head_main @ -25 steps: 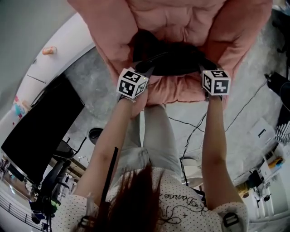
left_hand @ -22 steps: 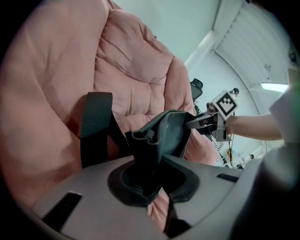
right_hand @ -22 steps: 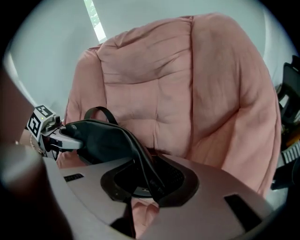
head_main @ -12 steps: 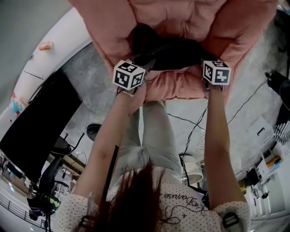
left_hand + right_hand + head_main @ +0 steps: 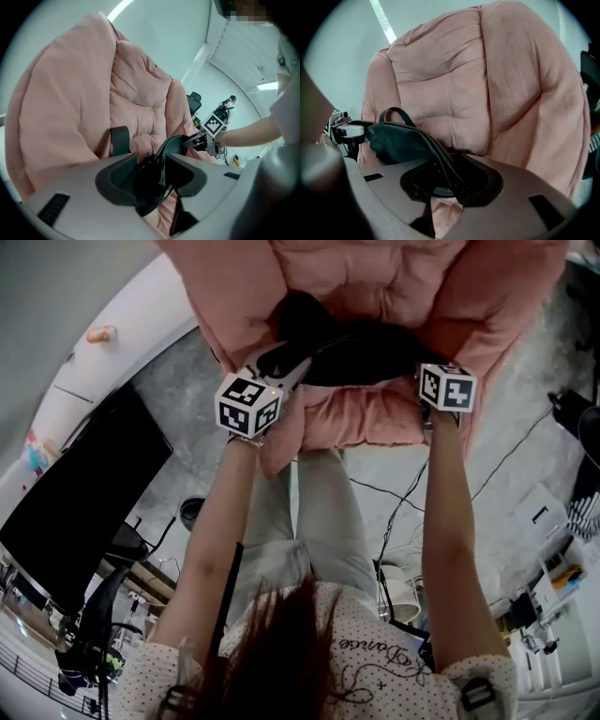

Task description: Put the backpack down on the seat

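While left gripper (image 5: 151,177) opens round the backpack (image 5: 361,352) — right gripper (image 5: 451,182) clamps it.

Walled in ahead and on both flanks by the puffy pink quilted fabric chair (image 5: 375,418). Filled across the seat's middle by the black fabric backpack (image 5: 361,351), with a strap between the opening jaws of the left gripper (image 5: 152,176). Open rearward over the grey speckled floor (image 5: 178,404), save for thin black cables (image 5: 375,488). Barred further left by a large flat black panel (image 5: 84,493).
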{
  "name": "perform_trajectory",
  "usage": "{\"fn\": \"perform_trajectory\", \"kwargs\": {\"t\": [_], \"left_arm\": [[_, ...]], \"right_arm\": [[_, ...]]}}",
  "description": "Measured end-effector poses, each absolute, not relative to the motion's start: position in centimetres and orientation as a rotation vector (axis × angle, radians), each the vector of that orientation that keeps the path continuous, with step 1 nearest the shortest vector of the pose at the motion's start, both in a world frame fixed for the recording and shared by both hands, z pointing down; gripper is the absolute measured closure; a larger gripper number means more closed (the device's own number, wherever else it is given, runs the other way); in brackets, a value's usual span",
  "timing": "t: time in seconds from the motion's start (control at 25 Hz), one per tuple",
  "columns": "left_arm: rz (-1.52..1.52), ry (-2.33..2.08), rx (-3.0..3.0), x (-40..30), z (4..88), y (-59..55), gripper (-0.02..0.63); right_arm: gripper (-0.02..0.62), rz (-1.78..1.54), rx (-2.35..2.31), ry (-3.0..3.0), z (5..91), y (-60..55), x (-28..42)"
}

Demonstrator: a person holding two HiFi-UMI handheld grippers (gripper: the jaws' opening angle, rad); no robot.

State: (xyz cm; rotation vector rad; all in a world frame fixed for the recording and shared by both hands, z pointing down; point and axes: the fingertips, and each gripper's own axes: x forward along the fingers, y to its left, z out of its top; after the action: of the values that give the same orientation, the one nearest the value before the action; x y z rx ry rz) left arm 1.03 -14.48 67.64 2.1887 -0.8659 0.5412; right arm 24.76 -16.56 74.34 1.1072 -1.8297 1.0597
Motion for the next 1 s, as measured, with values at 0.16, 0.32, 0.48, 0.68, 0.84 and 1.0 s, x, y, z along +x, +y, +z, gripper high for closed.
{"fn": "perform_trajectory", "kwargs": {"t": [0.16,0.32,0.48,0.68,0.84,1.0], "left_arm": [[0.517,-0.899,2.202,0.1,66.6,-14.7,0.432],[0.517,-0.893,2.222,-0.8,65.3,-15.3,0.433],[0.521,-0.877,2.25,-1.1,63.9,-15.0,0.431],[0.524,-0.86,2.26,-1.3,63.4,-14.3,0.432],[0.524,-0.836,2.271,-1.2,62.5,-14.0,0.433],[0.525,-0.832,2.282,-1.0,61.5,-13.9,0.431]], "right_arm": [[0.486,1.086,1.119,-1.814,75.0,-15.7,24.7],[0.48,1.062,1.128,-1.798,75.5,-15.3,24.8],[0.465,1.053,1.118,-1.782,75.9,-14.7,25.3],[0.457,1.066,1.139,-1.755,76.6,-14.7,25.9],[0.235,1.003,1.146,-1.746,75.9,-15.1,26.7],[0.232,0.956,1.084,-1.742,74.6,-14.2,27.0]]}}
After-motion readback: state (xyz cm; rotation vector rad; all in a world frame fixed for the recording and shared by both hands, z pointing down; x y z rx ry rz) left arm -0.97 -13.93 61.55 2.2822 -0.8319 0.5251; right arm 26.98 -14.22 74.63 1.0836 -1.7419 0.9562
